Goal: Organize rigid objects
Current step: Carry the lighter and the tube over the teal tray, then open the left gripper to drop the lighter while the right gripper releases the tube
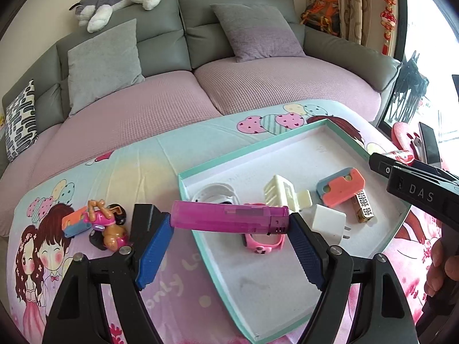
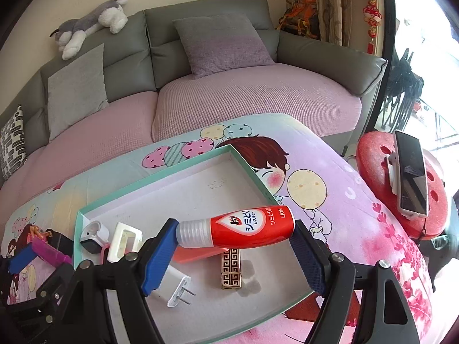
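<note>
My left gripper [image 1: 231,219] is shut on a translucent pink lighter [image 1: 229,218], gripped end to end and held crosswise over the near left corner of the teal-rimmed white tray [image 1: 287,137]. My right gripper [image 2: 235,230] is shut on a small red bottle [image 2: 243,229] with a clear cap, held crosswise above the tray [image 2: 243,169]. In the tray lie a white watch [image 1: 215,193], a pink watch [image 1: 264,242], a cream hair claw [image 1: 282,193], a white plug adapter [image 1: 328,219], an orange-and-blue block [image 1: 340,186] and a gold patterned lighter [image 2: 231,268].
A toy dog on a motorbike [image 1: 107,223] and a second orange-and-blue block [image 1: 74,220] lie on the cartoon-print cloth [image 1: 114,172] left of the tray. A grey-and-purple sofa [image 1: 200,86] stands behind. A phone [image 2: 410,175] rests on a red stool [image 2: 375,157] at right.
</note>
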`<state>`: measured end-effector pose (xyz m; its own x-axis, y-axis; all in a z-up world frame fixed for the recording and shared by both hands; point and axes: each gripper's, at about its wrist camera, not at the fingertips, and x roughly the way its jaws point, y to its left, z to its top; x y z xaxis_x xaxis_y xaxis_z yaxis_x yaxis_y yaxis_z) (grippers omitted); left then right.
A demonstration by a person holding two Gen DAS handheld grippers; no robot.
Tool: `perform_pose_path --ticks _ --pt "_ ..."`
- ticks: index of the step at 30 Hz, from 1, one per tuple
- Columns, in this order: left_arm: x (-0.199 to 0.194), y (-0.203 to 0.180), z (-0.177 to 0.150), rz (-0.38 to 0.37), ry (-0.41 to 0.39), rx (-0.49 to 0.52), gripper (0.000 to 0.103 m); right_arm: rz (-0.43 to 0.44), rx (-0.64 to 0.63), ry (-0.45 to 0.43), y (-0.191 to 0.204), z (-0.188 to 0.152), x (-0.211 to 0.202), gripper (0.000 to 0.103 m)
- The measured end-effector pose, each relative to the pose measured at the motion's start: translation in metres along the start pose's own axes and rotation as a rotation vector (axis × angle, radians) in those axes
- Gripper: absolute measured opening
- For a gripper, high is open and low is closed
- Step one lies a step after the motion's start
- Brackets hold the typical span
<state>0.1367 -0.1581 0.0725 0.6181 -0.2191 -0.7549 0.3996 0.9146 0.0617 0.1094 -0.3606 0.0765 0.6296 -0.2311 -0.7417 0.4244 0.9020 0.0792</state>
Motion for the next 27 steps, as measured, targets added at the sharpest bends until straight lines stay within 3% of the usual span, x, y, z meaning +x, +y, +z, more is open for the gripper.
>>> perform_pose_path --ticks 8,16,27 --pt "0.023 -0.026 -0.006 -0.023 0.068 0.045 0.082 0.022 -0.031 0.055 0.007 -0.006 0.016 0.081" --pt "0.044 -0.029 -0.014 -0.016 0.145 0.054 0.082 0.039 -0.063 0.093 0.015 -0.012 0.024 0.081" --pt "0.053 -0.026 -0.019 -0.006 0.178 0.042 0.082 0.047 -0.085 0.147 0.022 -0.018 0.037 0.081"
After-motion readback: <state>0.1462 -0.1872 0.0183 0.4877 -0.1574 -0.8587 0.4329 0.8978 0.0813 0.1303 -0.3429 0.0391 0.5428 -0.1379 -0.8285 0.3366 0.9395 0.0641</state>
